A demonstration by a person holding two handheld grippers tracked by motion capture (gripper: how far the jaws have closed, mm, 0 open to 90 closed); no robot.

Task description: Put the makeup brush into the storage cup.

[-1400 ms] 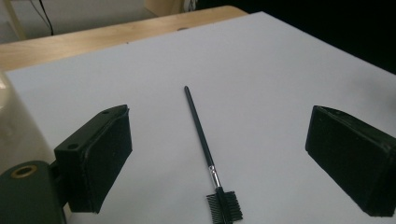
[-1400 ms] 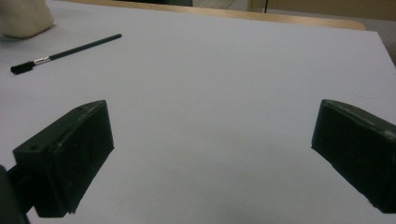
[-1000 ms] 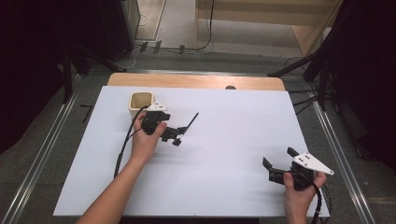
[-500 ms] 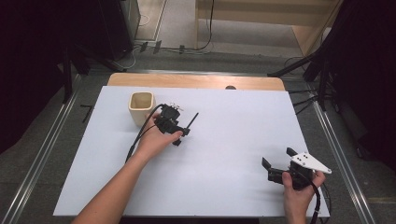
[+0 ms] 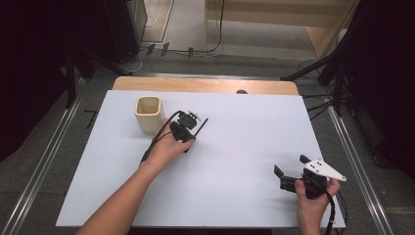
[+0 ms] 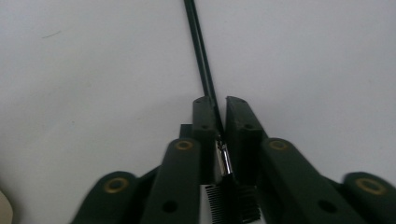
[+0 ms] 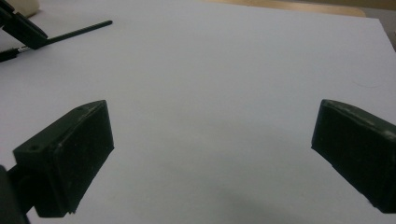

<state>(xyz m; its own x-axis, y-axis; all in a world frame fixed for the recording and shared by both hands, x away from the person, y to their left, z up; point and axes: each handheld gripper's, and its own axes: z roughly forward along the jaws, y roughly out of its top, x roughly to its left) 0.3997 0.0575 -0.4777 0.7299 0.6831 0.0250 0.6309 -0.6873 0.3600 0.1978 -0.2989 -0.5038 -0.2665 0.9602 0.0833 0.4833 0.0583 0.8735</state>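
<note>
Brush [image 6: 201, 65] now pinched near bristle end in your left tongs [image 6: 219, 109], which just closed. Grasp step. Next: lift, carry to cup [image 5: 148, 113]. Right tongs [image 7: 210, 154] spread, idle.

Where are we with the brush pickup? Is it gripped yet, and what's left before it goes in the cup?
Done: the left gripper has just been closing and now clamps the thin black brush near its metal collar, bristles at the jaws' base. In hand: the brush lies low over the white table, handle pointing away. Left: probably lifting it and carrying it to the beige cup, which looks empty. The right gripper waits open.
</note>
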